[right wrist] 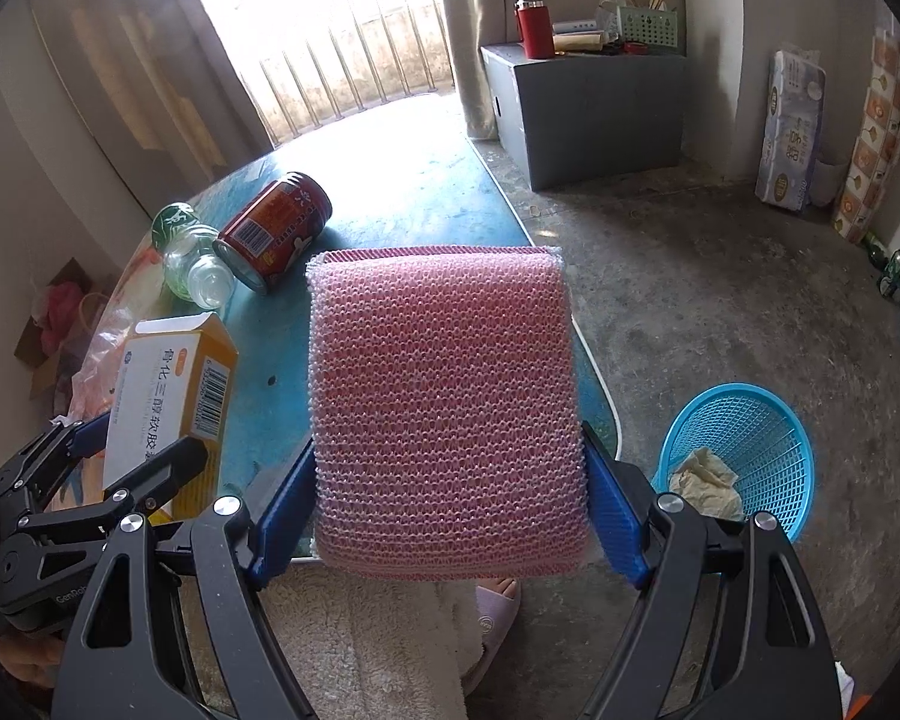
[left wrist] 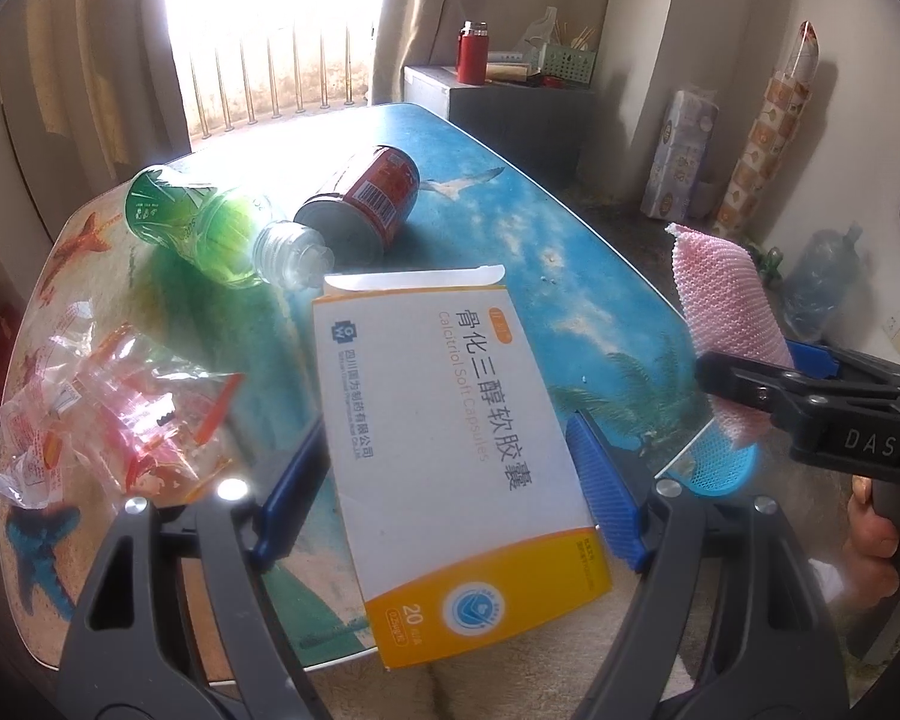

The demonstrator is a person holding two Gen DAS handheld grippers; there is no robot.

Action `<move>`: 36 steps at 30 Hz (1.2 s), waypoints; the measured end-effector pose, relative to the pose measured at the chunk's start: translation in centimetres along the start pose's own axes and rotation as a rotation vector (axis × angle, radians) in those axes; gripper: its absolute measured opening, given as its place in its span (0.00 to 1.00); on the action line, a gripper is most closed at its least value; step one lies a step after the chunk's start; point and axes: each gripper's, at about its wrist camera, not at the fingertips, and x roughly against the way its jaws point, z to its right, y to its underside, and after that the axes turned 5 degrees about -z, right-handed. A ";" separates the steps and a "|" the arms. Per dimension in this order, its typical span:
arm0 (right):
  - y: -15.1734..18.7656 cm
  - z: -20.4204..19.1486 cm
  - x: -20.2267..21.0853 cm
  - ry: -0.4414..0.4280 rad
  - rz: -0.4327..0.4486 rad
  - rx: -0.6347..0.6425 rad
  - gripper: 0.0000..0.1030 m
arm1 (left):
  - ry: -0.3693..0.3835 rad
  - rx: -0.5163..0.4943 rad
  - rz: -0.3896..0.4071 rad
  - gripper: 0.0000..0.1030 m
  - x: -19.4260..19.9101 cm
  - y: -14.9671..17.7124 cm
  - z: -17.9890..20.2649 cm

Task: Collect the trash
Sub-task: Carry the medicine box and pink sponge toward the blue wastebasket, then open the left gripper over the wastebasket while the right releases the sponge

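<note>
Clamping a light, crushable medicine box (left wrist: 450, 420) by its long sides above the desk (left wrist: 510, 228), the left gripper (left wrist: 450, 480) mirrors the right gripper (right wrist: 450, 504), whose fingers (right wrist: 615, 510) squeeze a soft pink scouring sponge (right wrist: 444, 408) near the blue basket (right wrist: 768, 420).

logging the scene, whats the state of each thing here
box: top flap open, held in left hand-held gripper
sponge: held in right hand-held gripper
bottle: uncapped, lying down
can: lying on its side
basket: upright, crumpled paper inside
</note>
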 end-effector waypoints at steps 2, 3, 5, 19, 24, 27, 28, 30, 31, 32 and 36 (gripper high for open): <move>0.3 1.0 0.9 0.009 0.013 -0.021 0.76 | 0.010 -0.014 0.012 0.73 0.4 -0.2 0.8; 0.4 1.7 1.4 0.016 0.022 -0.032 0.76 | 0.016 -0.022 0.020 0.73 0.7 -0.4 1.1; 0.8 3.0 2.5 0.034 0.040 -0.058 0.76 | 0.033 -0.040 0.034 0.73 1.2 -0.7 1.9; 6.2 16.3 7.6 0.156 0.118 -0.366 0.76 | 0.307 -0.235 0.018 0.73 0.6 -4.2 13.4; 9.1 22.1 5.8 0.130 0.077 -0.531 0.76 | 0.447 -0.276 -0.113 0.73 -3.4 -4.5 19.0; 10.5 25.2 3.5 0.110 0.030 -0.609 0.76 | 0.511 -0.266 -0.222 0.73 -7.5 -4.5 22.0; 10.9 26.3 2.6 0.111 0.009 -0.627 0.76 | 0.523 -0.256 -0.262 0.73 -9.0 -4.5 23.2; 11.6 28.1 0.5 0.098 -0.031 -0.667 0.76 | 0.528 -0.239 -0.334 0.73 -12.3 -4.3 25.2; 12.0 29.1 -0.6 0.089 -0.051 -0.688 0.76 | 0.520 -0.232 -0.365 0.73 -14.1 -4.1 26.1; 12.3 30.0 -1.7 0.083 -0.069 -0.707 0.76 | 0.514 -0.225 -0.397 0.73 -15.7 -4.0 26.9; 13.0 33.2 -6.2 0.037 -0.127 -0.779 0.76 | 0.496 -0.201 -0.520 0.73 -22.1 -2.8 29.3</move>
